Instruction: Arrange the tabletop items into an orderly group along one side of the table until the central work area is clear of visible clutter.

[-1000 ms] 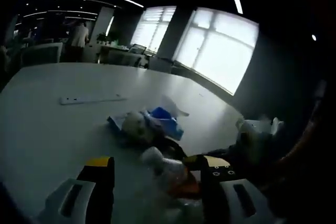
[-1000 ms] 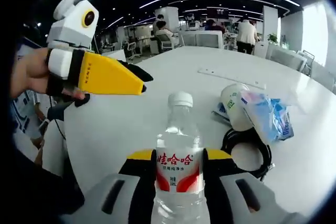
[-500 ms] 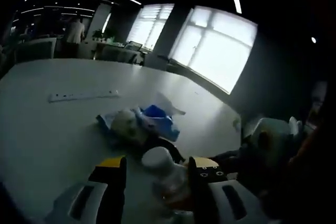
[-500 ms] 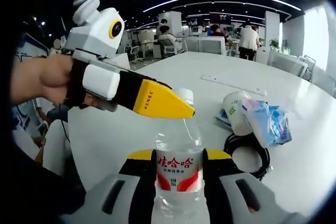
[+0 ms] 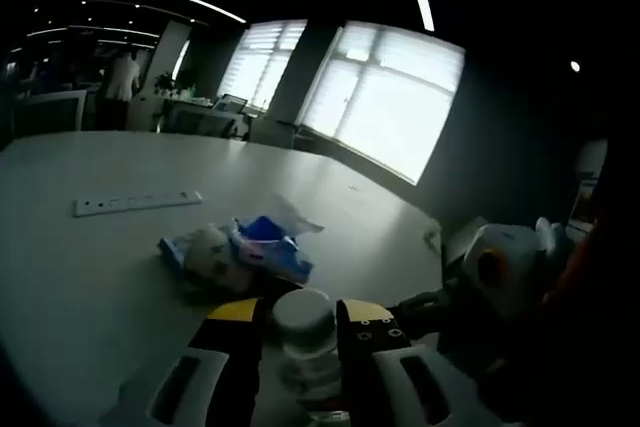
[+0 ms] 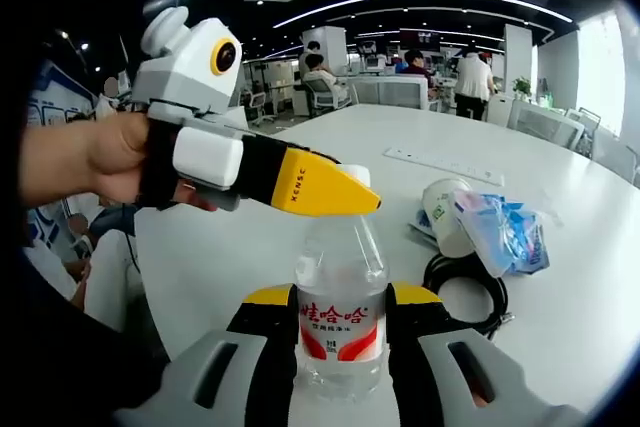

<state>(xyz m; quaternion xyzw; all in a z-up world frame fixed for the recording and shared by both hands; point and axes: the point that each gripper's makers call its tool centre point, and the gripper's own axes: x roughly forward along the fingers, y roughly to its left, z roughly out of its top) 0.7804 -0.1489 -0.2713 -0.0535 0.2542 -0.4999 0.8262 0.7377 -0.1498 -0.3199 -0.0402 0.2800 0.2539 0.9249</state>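
A clear water bottle (image 6: 339, 287) with a red and white label stands upright on the white table (image 6: 210, 237), and my right gripper (image 6: 340, 315) is shut on its body. From the left comes my left gripper (image 6: 352, 197), held by a hand (image 6: 85, 159). Its yellow jaws lie across the bottle's white cap. In the left gripper view that cap (image 5: 303, 309) sits between the two jaws of my left gripper (image 5: 301, 315), which press in on either side of it.
Right of the bottle lie a tipped paper cup (image 6: 447, 215), a blue tissue packet (image 6: 503, 230) and a black cable coil (image 6: 470, 297). A white power strip (image 6: 440, 160) lies farther back. People and desks fill the office beyond the table.
My left gripper has come in over the bottle's top and its jaws have narrowed around the cap. The right gripper keeps its hold on the bottle.
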